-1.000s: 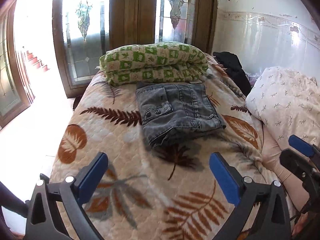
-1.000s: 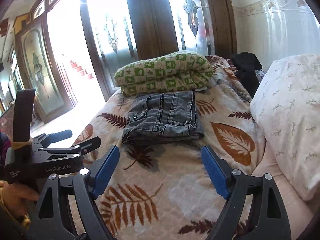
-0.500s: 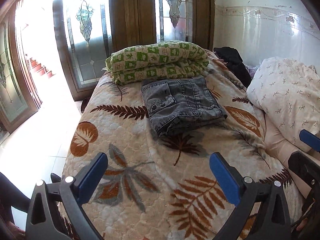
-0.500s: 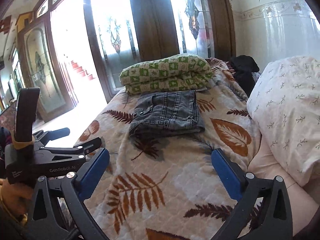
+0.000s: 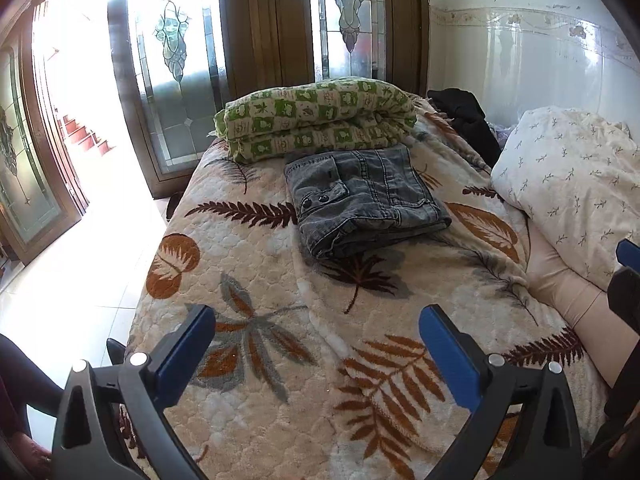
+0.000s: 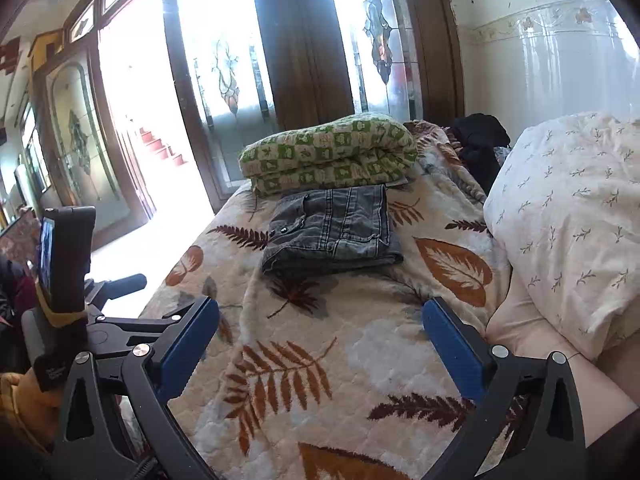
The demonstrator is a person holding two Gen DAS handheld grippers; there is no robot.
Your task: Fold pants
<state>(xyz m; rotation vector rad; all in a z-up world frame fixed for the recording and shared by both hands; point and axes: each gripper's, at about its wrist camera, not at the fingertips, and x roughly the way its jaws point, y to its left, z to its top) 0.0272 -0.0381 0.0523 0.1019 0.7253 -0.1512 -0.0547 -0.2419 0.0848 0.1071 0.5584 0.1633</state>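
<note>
I've drawn back; my left gripper (image 5: 316,344) and right gripper (image 6: 320,334) gape wide, empty. Grey jeans (image 5: 362,200) lie folded, farther off.

I see grey faded denim pants (image 5: 366,200) on a cream quilted bedspread (image 5: 280,280) printed with rust, brown and grey leaves. Behind them, a green-and-white checked quilt (image 5: 316,120). The pillow (image 5: 572,184) is white with small sprigs. My claw pads (image 6: 452,352) are blue on black frames.
</note>
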